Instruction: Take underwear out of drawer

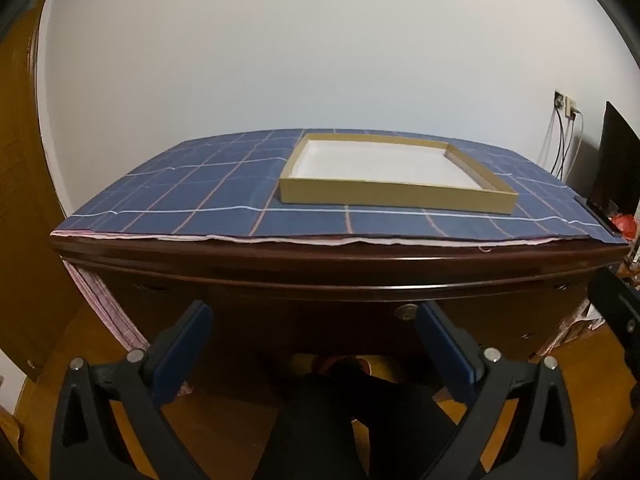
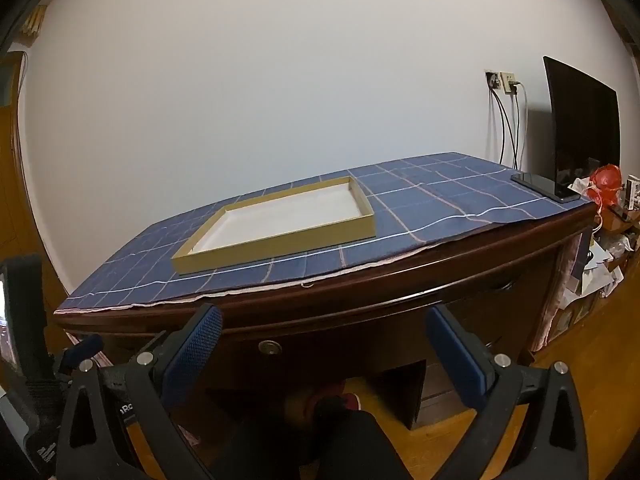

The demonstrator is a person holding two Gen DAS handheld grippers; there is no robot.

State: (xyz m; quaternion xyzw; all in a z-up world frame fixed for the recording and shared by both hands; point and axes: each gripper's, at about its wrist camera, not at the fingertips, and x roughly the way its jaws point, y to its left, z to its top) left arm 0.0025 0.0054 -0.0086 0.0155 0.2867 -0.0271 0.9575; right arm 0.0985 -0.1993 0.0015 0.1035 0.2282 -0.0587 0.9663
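both grippers' jaws gape before closed drawer (image 1: 320,300).

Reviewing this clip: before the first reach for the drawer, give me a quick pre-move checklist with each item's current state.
1. Left gripper open, nothing between the fingers: ok.
2. Right gripper open, nothing held: ok.
3. Drawer of the dark wooden desk open: not ok, it looks shut.
4. Underwear in view: not ok, none seen.
5. Cardboard tray on the blue checked cloth free to take items: ok.
6. Drawer unlocked at its round lock: cannot tell.
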